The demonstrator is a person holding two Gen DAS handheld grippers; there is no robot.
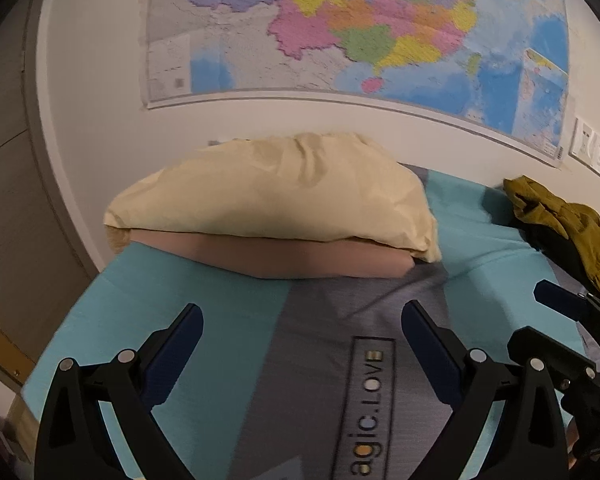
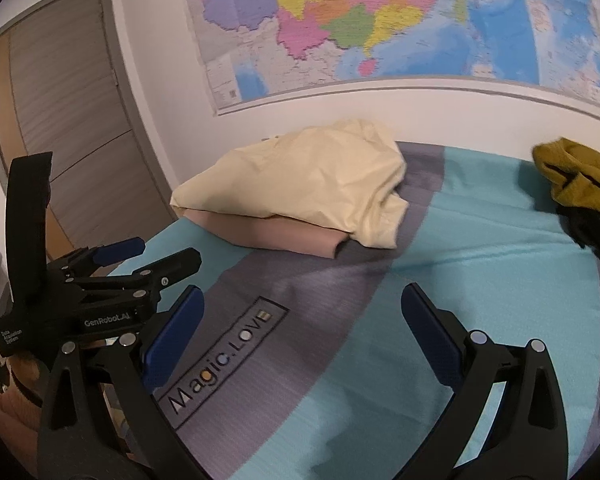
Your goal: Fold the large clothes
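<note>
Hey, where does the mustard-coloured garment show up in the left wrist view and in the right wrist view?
Left wrist view: the mustard-coloured garment lies crumpled at the right edge, on the bed, right of the cream pillow.
Right wrist view: it sits at the far right edge, upper half, again on the bed.
Shared landmark: the wall map hangs above the bed in both views.

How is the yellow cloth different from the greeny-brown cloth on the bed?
The pale yellow cloth is light and creamy; the mustard-green cloth is dark. The yellow one lies on top of a pink cloth near the wall, while the mustard one sits crumpled at the right side over something black. The yellow one looks bigger. Both lie loose on the bed cover, and neither gripper touches them.
</note>
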